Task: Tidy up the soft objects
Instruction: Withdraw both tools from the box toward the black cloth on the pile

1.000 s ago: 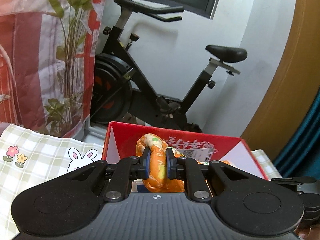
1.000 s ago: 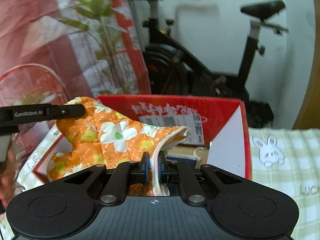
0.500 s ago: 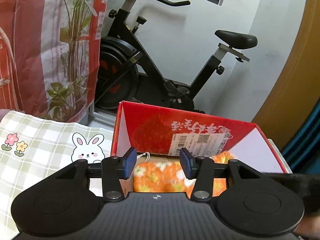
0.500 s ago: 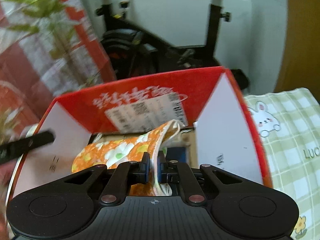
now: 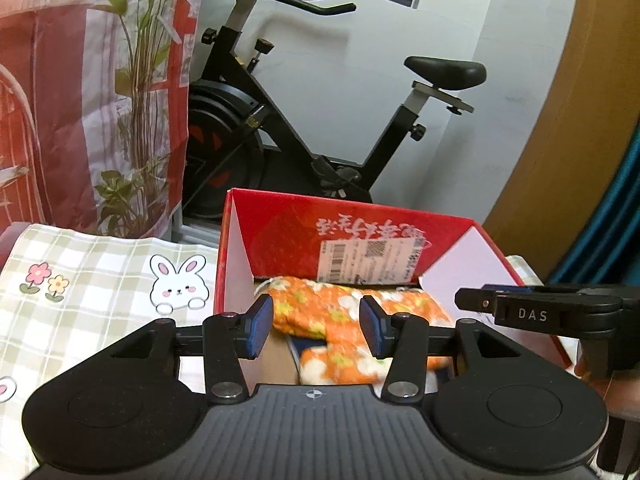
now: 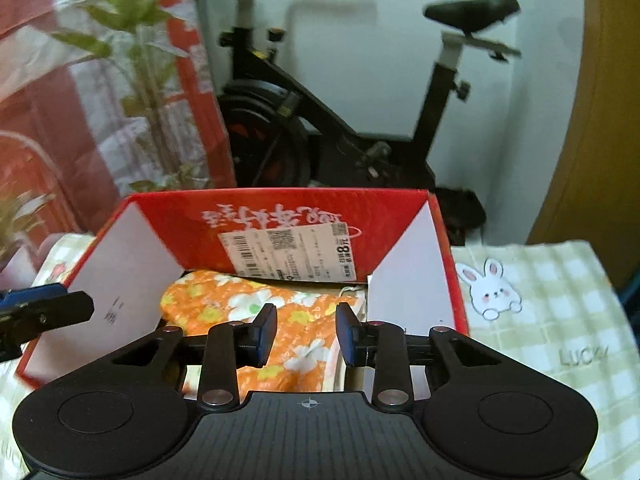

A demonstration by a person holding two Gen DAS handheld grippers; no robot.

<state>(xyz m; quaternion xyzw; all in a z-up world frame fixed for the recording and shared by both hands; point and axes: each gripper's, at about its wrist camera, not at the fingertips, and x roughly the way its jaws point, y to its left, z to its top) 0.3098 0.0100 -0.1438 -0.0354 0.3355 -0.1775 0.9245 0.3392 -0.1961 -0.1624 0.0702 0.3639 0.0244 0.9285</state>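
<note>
An orange floral cloth (image 5: pixel 332 312) lies loosely folded inside an open red cardboard box (image 5: pixel 280 224); it also shows in the right wrist view (image 6: pixel 240 304), inside the same box (image 6: pixel 180 220). My left gripper (image 5: pixel 316 326) is open and empty, just above the box's near side. My right gripper (image 6: pixel 306 332) is open and empty over the cloth. The right gripper's finger shows at the right of the left wrist view (image 5: pixel 532 312). The left gripper's finger shows at the left of the right wrist view (image 6: pixel 44 312).
The box stands on a green checked tablecloth with bunny prints (image 5: pixel 100 280), also seen in the right wrist view (image 6: pixel 540 300). Behind it are an exercise bike (image 5: pixel 320 128), a potted plant (image 5: pixel 136 120), a red-patterned curtain (image 5: pixel 48 100) and a white wall.
Both grippers opened and let go of the orange cloth, first the left, then the right. The cloth dropped into the red box. Both grippers pulled back slightly.
</note>
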